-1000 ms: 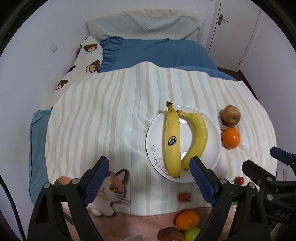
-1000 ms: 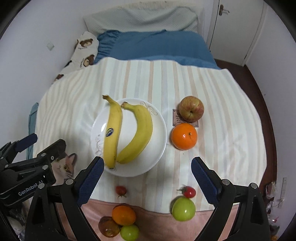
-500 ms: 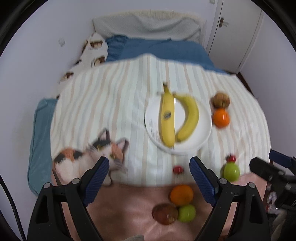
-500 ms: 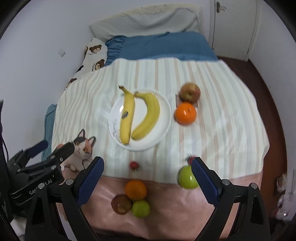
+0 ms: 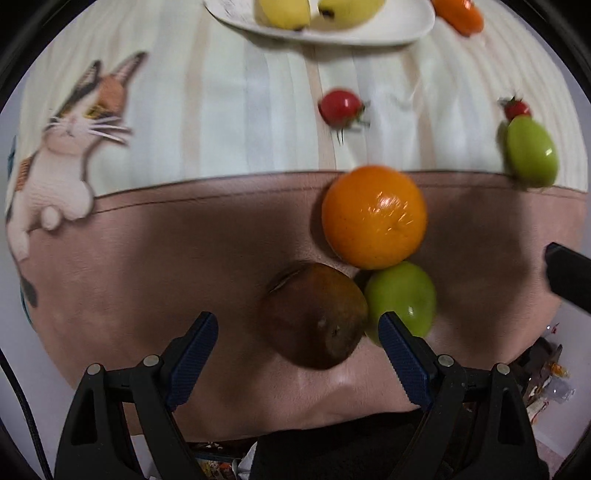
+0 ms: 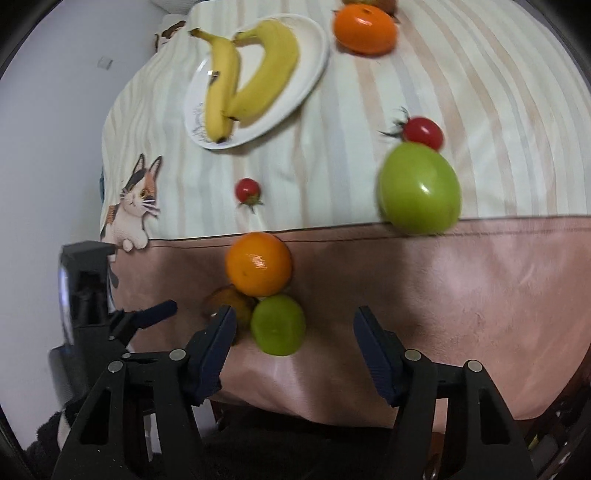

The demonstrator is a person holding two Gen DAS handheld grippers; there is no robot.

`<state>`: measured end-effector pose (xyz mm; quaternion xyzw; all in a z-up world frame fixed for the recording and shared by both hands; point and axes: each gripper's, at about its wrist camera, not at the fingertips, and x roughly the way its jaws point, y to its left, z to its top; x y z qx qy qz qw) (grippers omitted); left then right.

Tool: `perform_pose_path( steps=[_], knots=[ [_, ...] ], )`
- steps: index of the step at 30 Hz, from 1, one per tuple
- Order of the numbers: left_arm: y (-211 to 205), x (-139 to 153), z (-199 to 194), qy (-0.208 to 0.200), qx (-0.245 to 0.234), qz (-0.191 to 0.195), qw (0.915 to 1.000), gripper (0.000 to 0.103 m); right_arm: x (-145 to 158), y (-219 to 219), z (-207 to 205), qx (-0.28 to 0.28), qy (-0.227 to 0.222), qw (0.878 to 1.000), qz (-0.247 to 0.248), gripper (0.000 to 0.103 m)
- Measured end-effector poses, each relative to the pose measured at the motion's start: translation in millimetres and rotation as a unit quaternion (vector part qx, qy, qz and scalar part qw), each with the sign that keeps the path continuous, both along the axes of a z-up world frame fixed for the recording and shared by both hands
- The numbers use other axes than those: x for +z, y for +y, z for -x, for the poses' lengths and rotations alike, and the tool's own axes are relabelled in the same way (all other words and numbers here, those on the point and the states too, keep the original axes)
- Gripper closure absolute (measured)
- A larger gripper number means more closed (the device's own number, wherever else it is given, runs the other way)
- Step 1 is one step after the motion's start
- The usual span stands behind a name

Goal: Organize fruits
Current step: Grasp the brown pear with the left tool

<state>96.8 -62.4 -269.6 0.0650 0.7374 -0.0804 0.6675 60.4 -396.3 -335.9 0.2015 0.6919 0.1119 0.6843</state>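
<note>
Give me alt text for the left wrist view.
Open left tongs hang above a brown fruit that touches an orange and a green fruit on a pink cloth. Beyond lie two small tomatoes, another green fruit and a plate of bananas.

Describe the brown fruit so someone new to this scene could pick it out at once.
On the pink band at the blanket's near edge, three fruits cluster. The brown fruit sits nearest the camera, beside a green fruit and below an orange. It alone is dull and dark.
</note>
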Motion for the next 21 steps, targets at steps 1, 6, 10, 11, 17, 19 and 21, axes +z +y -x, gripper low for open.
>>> perform_pose_path(
  steps=[1,6,10,11,17,19,21],
  knots=[
    [-2,-5,0,0.003,-0.003,-0.004,1.0,0.014,-2,-2,-1,-0.004,0.003,1.0,-0.008,0.034],
    [-5,-6,-2,-0.013,0.002,0.013,0.9998,0.038,-8,-1,-8,-0.01,0.005,1.0,-0.003,0.034],
    [-13,-1,6,-0.028,-0.013,-0.002,0.9995,0.038,-7,-12,-11,-0.036,0.003,0.999,0.004,0.034],
    [-12,0,9,-0.032,-0.012,-0.004,0.9994,0.038,-6,-18,-12,-0.047,0.003,0.999,0.004,0.034],
    [9,14,18,-0.068,0.003,-0.046,0.9966,0.039,9,-57,-28,-0.089,-0.02,0.996,0.023,0.034],
    [29,19,14,-0.078,0.024,-0.059,0.9949,0.039,15,-65,-34,-0.094,-0.03,0.995,0.025,0.034],
    [49,22,5,-0.079,0.053,-0.063,0.9935,0.039,20,-69,-42,-0.096,-0.037,0.994,0.024,0.034]
  ],
)
